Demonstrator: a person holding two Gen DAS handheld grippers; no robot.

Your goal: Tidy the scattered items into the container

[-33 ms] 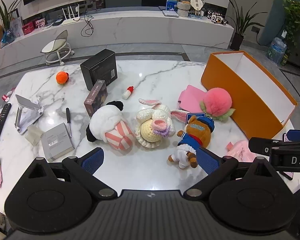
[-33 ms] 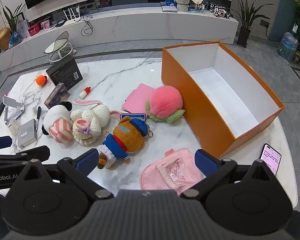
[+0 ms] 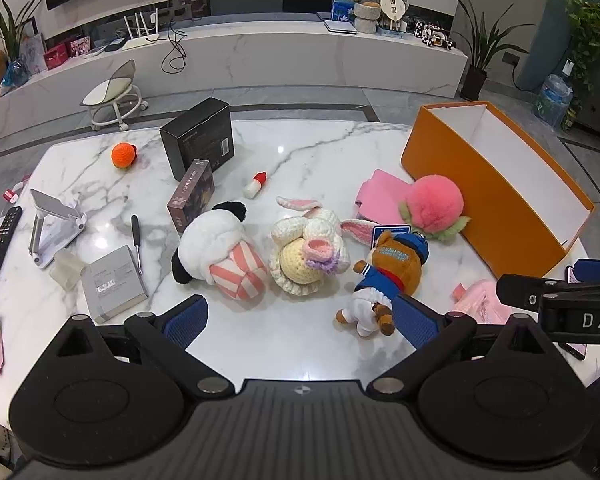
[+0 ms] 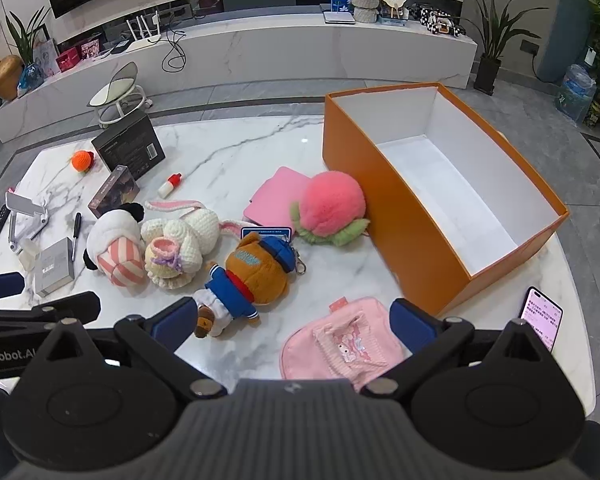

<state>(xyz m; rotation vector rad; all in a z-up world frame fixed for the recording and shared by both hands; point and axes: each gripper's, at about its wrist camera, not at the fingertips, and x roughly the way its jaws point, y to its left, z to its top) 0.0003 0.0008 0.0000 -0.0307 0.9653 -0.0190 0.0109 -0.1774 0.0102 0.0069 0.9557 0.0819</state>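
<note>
Apparently nothing differs from the earlier pictures: the toys lie where they lay and the orange box [image 4: 440, 208] is empty, so tidying has not begun. Both the left hand-held gripper [image 3: 296, 316] and the right hand-held gripper [image 4: 292, 322] hang with jaws spread wide, holding nothing. In the right view, the bear [image 4: 256, 276] lies on the tabletop [image 4: 236, 152] at ten o'clock from the right gripper, long axis running head at one o'clock to feet at seven. The box sits at two o'clock, its length receding toward eleven o'clock.
</note>
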